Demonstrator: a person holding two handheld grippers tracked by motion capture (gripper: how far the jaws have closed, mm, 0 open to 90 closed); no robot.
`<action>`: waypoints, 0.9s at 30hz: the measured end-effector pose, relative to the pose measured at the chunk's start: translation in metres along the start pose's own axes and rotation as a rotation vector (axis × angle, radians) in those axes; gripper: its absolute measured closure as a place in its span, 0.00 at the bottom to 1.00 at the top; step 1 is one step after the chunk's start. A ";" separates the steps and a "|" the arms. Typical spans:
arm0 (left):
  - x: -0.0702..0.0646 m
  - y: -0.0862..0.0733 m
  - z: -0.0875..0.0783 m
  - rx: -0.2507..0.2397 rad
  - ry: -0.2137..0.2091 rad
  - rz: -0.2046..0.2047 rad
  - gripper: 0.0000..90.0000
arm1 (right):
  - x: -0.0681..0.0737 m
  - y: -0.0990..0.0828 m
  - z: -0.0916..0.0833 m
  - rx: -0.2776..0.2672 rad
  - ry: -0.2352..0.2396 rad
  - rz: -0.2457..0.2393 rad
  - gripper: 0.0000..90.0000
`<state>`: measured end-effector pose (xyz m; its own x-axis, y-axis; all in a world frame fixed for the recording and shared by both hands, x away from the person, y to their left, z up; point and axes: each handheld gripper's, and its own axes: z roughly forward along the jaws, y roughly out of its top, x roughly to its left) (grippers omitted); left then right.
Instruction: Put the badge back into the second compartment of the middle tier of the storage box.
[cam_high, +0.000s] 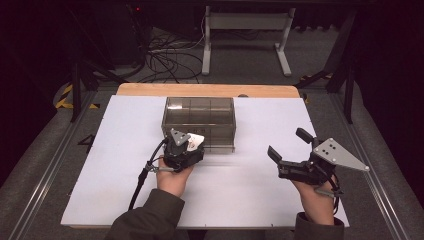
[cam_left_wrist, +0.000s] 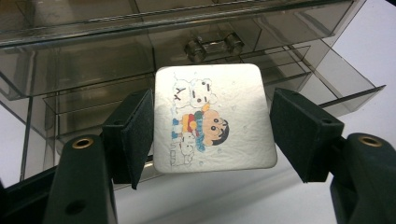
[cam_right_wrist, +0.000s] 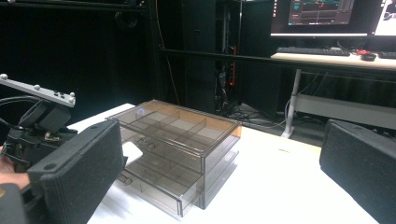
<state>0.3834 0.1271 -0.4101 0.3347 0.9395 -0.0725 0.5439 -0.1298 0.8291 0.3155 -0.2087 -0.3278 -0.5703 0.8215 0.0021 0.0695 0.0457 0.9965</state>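
1. The smoky drawer box (cam_high: 199, 122) is sitting mid-table, its lower drawer looking slightly out.
2. The right gripper (cam_high: 287, 150) is waiting with jaws wide, empty.
3. The left gripper (cam_left_wrist: 212, 135) is pinching the cartoon card (cam_left_wrist: 215, 116) by its side edges before the drawers; it is probably light, thin, bendable.

The square card (cam_left_wrist: 215, 116) is white with a cartoon figure in red, yellow and blue stripes at its centre. The drawer box (cam_high: 199, 117) is smoky translucent grey, on a white table (cam_high: 125, 150) edged in pale wood at twelve o'clock.
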 end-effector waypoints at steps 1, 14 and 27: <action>0.000 0.000 0.000 0.003 0.001 0.004 0.37 | 0.000 0.000 0.000 0.002 -0.002 -0.003 0.00; -0.003 0.003 0.006 0.017 0.002 -0.007 0.37 | -0.002 0.001 -0.002 -0.001 -0.005 0.005 0.00; -0.005 0.006 0.008 0.004 -0.004 -0.029 0.37 | -0.002 0.001 -0.002 -0.001 -0.007 0.004 0.00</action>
<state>0.3910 0.1194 -0.4088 0.3219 0.9417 -0.0983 0.5562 -0.1040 0.8245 0.3149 -0.2120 -0.3268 -0.5642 0.8256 0.0052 0.0711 0.0423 0.9966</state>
